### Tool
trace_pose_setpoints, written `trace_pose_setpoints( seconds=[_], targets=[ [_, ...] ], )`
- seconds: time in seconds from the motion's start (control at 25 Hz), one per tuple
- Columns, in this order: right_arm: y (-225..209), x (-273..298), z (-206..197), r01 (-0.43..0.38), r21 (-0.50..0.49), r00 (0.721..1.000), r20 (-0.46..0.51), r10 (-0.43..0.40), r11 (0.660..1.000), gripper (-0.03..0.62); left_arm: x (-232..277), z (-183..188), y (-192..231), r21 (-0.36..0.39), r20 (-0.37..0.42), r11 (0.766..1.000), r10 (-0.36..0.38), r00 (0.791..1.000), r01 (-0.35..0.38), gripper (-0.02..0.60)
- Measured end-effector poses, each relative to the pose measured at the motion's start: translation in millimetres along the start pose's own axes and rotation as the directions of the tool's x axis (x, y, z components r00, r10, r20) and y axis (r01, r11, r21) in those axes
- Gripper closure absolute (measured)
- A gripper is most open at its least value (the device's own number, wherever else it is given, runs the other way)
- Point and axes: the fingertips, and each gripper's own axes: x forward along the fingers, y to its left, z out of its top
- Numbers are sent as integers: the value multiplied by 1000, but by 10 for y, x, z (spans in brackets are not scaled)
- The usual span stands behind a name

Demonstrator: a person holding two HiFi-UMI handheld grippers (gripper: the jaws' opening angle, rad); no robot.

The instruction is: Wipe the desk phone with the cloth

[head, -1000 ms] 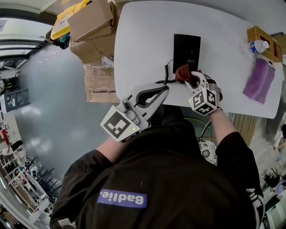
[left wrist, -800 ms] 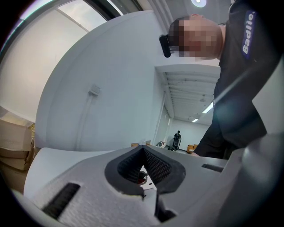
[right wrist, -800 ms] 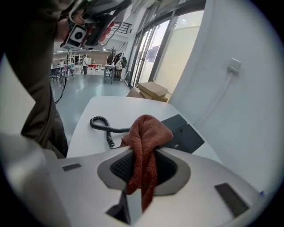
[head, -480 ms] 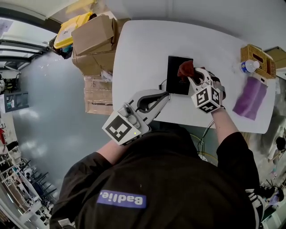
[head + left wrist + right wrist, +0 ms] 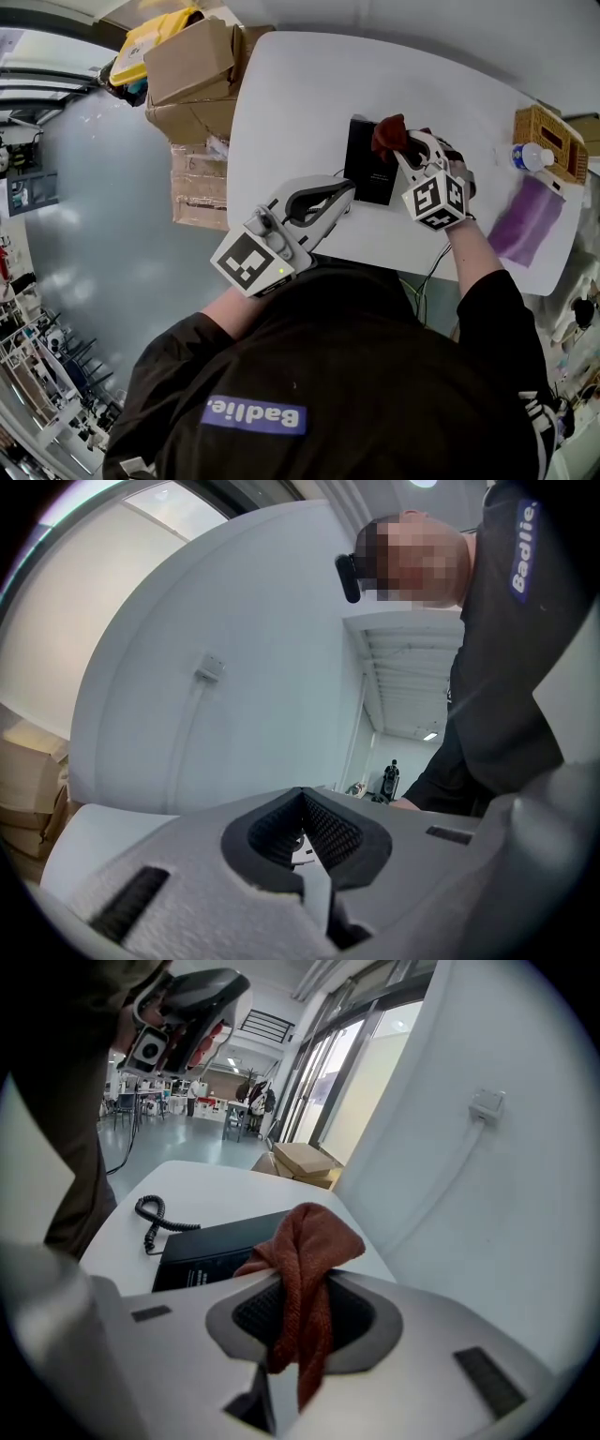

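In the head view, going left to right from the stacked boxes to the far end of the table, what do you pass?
Cardboard boxes → left gripper → desk phone → right gripper, shut on the red cloth → purple cloth.

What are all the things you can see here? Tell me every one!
Table: one, white, under the phone.
Phone: one, black, mid-table.
Cord: one, black, coiled, beside the phone.
Cloth: one, reddish-brown, over the phone.
Purple cloth: one, at the table's right end.
Basket: one, tan, at the table's far right.
Bottle: one, clear, at the basket.
Boxes: several, brown, left of the table.
Bin: one, yellow, behind the boxes.
Left gripper: grey, shut, empty.
Right gripper: grey, shut on the cloth.
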Motion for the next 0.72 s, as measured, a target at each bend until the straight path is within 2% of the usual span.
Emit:
trace_pose_setpoints(
  seconds=[0.24,0.44,0.72],
  targets=[
    [327,-57,-85,-33,35,999,-15,33,999,505,-5,-3,-30,18,8,999,-34,999,33,572],
    [664,-104,-157,-49,61,997,-51,53,997,505,-157,-102,-105,-16,-15,998,-56,998,56,572],
    [1112,-179,-269,-57,105,992,-108,69,993,505,-456,-224,-218,-16,-21,996,-85,996,85,572]
  ],
)
